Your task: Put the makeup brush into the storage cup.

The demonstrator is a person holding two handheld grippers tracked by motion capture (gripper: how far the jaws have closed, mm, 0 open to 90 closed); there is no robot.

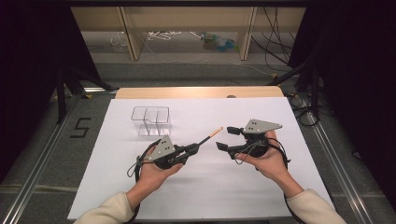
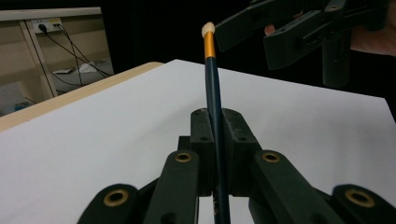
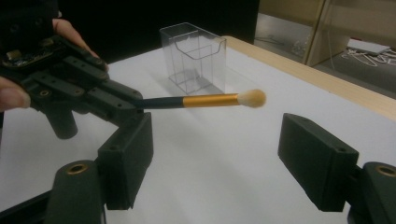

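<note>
Gripping a small makeup brush (image 1: pixel 208 136) by its dark handle, the left gripper (image 1: pixel 190 149) had its two jaws pressed tight together on it, so that the handle ran up between the pads in the left gripper view (image 2: pixel 215 140). The brush stuck out beyond the jaws, its gold ferrule and pale bristle tip clear of the white sheet (image 1: pixel 210 186) and aimed toward the right gripper (image 1: pixel 229 138). It hung above the middle of the sheet, held off the surface.

The right gripper's jaws stood wide apart with nothing between the pads. In the right gripper view one finger (image 3: pixel 126 158) rose at the lower left and the other at the lower right, and the bristle tip (image 3: pixel 251 98) floated beyond the gap between them without touching either.

A clear plastic organiser (image 1: pixel 151 120) with compartments stood upright near the sheet's far left corner, well apart from both grippers.
</note>
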